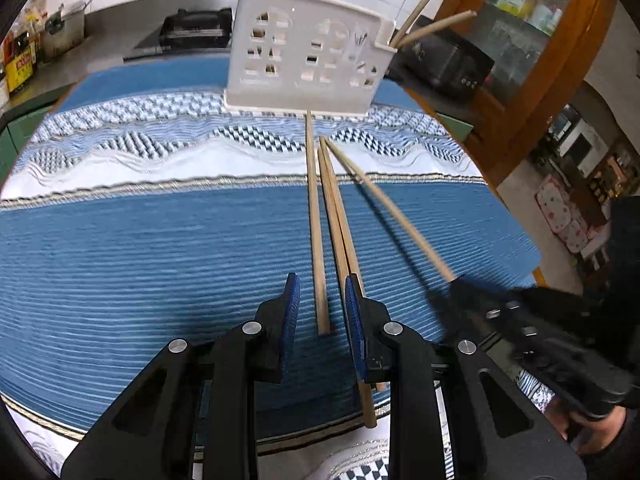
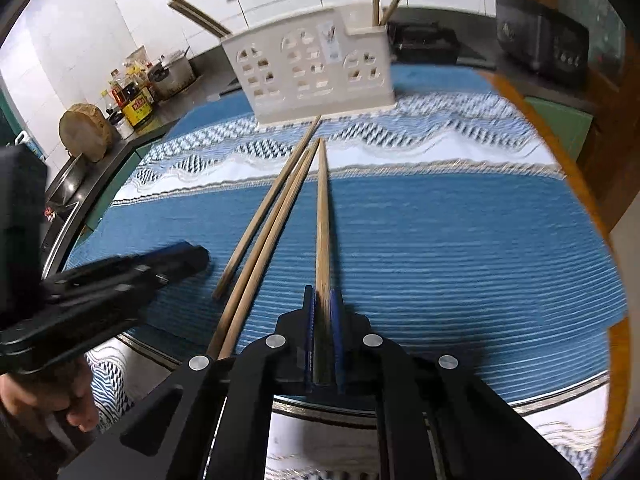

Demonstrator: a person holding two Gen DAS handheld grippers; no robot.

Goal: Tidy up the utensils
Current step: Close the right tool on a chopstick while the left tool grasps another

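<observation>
A white perforated utensil holder (image 1: 306, 60) stands at the far side of the blue mat; it also shows in the right wrist view (image 2: 316, 76), with chopsticks upright in its end slots. Three wooden chopsticks lie on the mat (image 1: 316, 224). My left gripper (image 1: 322, 300) is open, its fingers either side of the near end of one loose chopstick. My right gripper (image 2: 324, 308) is shut on a fourth chopstick (image 2: 322, 216), which points at the holder. The right gripper also shows in the left wrist view (image 1: 460, 284), holding that chopstick (image 1: 392, 212) slanted above the mat.
A blue and white patterned mat (image 1: 160, 240) covers the round table. A counter behind holds bottles and jars (image 2: 132, 100), a wooden block (image 2: 86, 132) and a pot. A black appliance (image 2: 544, 40) stands at the back right. The left gripper body (image 2: 100, 280) sits at the left.
</observation>
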